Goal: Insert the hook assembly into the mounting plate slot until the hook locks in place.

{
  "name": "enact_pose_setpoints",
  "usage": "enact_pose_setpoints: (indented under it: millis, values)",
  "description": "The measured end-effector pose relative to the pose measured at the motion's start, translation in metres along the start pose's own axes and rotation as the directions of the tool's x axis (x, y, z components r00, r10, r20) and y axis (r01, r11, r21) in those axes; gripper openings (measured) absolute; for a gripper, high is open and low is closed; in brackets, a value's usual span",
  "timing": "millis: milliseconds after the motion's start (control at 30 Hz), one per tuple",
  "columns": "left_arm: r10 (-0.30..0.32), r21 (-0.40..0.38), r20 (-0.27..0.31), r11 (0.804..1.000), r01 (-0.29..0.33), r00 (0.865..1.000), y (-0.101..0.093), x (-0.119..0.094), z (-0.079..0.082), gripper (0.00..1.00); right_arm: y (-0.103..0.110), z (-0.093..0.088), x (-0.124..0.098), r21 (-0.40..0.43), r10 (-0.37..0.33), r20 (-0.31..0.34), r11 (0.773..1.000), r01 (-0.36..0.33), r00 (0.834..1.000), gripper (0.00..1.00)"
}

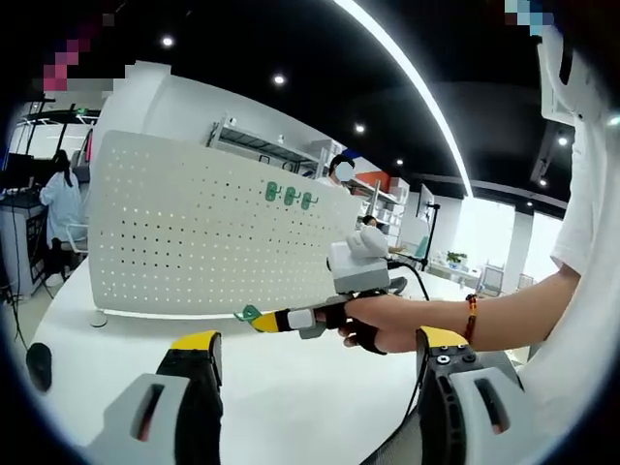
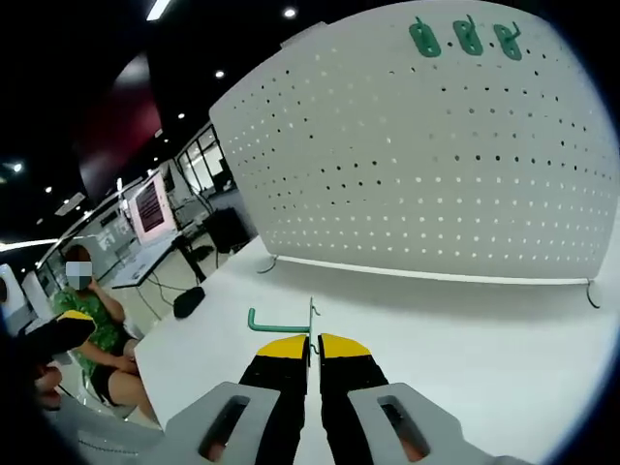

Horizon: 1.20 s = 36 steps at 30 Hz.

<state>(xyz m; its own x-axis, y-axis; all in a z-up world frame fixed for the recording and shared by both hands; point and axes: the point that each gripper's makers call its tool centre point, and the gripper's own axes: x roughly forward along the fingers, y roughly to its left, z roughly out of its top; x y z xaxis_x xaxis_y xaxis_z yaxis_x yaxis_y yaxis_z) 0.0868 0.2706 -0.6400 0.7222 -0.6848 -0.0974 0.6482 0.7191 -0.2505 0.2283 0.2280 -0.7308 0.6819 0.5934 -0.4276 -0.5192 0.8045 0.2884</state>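
The right gripper (image 2: 311, 341) has its jaws pinched together on a green hook (image 2: 281, 319); the hook's arm runs out to 9 o'clock from the tips, ending in a short upturn, while its thin back wire stands up at 12 o'clock between the yellow pads. The pegboard (image 2: 436, 155) rises ahead of the tips, from 12 to 2 o'clock, upright on the white table (image 2: 465, 329) and still apart from the hook. Judging from this, the coming push must carry the hook's back wire forward and up to a hole row.

Three green hooks (image 2: 467, 37) already hang near the board's top edge at 1 o'clock, so a free hole beside them looks the likely target.

In the left gripper view, the right gripper (image 1: 254, 317) crosses at 12 o'clock with the hook (image 1: 247, 313) at its tip, just before the board's lower edge. The left gripper (image 1: 315, 373) hangs wide open, holding nothing, farther from the board. A hand (image 1: 383, 320) grips the right tool. Nothing stands between hook and board.
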Motion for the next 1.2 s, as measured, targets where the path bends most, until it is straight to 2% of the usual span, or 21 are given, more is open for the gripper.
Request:
enact_pose_setpoints:
  millis: [167,300,467,600,867,1133,1200]
  values:
    - [0.008,0.000,0.017,1.000,-0.008,1.000,-0.003,-0.001,0.003,0.83,0.002,0.002,-0.009,-0.025,0.009,0.011,1.000,-0.009,1.000,0.02]
    - [0.010,-0.001,0.008,1.000,-0.010,1.000,-0.005,-0.002,0.002,0.82,0.003,0.008,-0.017,-0.025,0.018,0.043,1.000,-0.017,0.999,0.02]
    - [0.006,-0.033,0.022,0.999,-0.005,1.000,-0.010,-0.002,0.006,0.79,0.007,0.017,-0.026,-0.047,0.034,0.078,0.998,-0.031,0.996,0.02]
    - [0.007,-0.045,0.034,0.999,-0.006,0.999,-0.013,-0.001,0.010,0.78,0.014,0.024,-0.035,-0.056,0.055,0.116,0.997,-0.049,0.992,0.02]
    - [0.000,-0.090,0.078,0.996,0.007,0.997,-0.019,0.000,0.021,0.73,0.029,0.027,-0.053,-0.095,0.103,0.172,0.992,-0.088,0.980,0.02]
    - [-0.011,-0.114,0.099,0.993,0.022,0.995,-0.025,0.005,0.028,0.67,0.039,0.033,-0.071,-0.123,0.122,0.225,0.988,-0.096,0.967,0.02]
    - [-0.016,-0.116,0.115,0.993,0.030,0.993,-0.027,0.007,0.031,0.63,0.040,0.034,-0.075,-0.161,0.132,0.238,0.982,-0.095,0.962,0.02]
